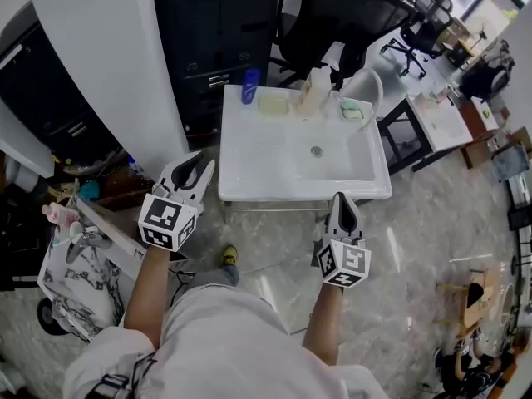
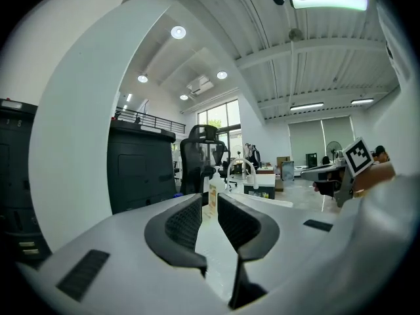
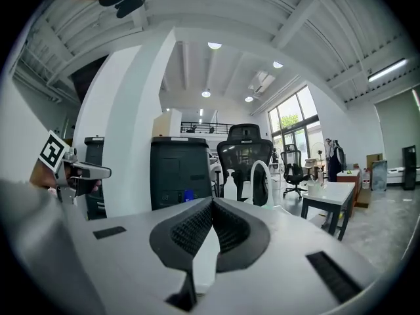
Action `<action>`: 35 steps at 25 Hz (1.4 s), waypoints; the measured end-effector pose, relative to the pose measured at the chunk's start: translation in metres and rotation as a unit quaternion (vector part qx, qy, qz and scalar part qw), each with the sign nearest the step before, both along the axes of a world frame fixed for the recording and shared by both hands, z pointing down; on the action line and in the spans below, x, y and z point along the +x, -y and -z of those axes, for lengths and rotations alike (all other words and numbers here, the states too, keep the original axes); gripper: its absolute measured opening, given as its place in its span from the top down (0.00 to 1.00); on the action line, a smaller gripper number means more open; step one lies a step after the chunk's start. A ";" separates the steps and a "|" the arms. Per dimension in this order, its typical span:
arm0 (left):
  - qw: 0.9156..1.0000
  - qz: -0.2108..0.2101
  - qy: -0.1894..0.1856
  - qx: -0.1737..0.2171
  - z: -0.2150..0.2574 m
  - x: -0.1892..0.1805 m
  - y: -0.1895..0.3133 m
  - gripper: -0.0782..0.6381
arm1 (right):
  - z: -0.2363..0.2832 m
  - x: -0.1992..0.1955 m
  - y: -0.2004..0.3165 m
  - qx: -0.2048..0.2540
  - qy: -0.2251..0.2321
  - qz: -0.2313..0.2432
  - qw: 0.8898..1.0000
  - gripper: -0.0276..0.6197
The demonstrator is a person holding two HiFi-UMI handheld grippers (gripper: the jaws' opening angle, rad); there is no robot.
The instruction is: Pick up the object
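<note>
A white sink table (image 1: 249, 169) stands ahead of me. On its back rim are a blue bottle (image 1: 249, 86), a white pump bottle (image 1: 314, 90) and two soap dishes (image 1: 273, 105) (image 1: 355, 110). My left gripper (image 1: 204, 160) hovers off the table's front left corner, jaws slightly open and empty. Through their gap in the left gripper view (image 2: 210, 199) the pump bottle (image 2: 212, 190) shows far off. My right gripper (image 1: 341, 196) is at the front edge, right of centre. It is shut on nothing (image 3: 211, 202), facing the pump bottle (image 3: 230, 186) and blue bottle (image 3: 188, 195).
A curved white faucet (image 1: 366, 81) rises at the back right of the basin. A black cabinet (image 1: 220, 32) and office chair (image 1: 312, 23) stand behind the table. A white pillar (image 1: 108, 65) is at the left, with a cluttered marble-patterned cart (image 1: 79, 277) beside me.
</note>
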State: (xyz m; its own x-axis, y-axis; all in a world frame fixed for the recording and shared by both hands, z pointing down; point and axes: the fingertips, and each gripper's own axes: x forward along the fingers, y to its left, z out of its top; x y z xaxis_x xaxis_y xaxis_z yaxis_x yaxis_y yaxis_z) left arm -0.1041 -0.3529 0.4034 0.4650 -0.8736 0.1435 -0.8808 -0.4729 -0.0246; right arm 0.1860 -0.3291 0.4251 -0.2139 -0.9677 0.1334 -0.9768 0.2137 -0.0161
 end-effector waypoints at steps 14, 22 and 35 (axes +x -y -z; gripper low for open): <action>0.999 -0.039 0.004 -0.012 -0.017 0.016 0.111 0.79 | -0.001 0.007 0.092 -0.006 -0.039 -0.020 0.999 0.95; 0.997 -0.057 0.031 -0.033 -0.036 0.049 0.151 0.79 | -0.003 0.024 0.130 0.006 -0.019 -0.016 1.000 0.95; 0.990 -0.081 0.101 -0.064 -0.073 0.121 0.245 0.79 | -0.037 0.055 0.226 -0.017 0.021 0.031 0.999 0.95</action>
State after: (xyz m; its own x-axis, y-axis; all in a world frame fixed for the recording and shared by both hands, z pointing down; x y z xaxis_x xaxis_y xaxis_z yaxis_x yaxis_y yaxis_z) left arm 0.0166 -0.5974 0.4763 0.5477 -0.7587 0.3527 -0.7768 -0.6177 -0.1224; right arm 0.2409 -0.5547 0.4617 -0.2790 -0.9477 0.1549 -0.9601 0.2719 -0.0658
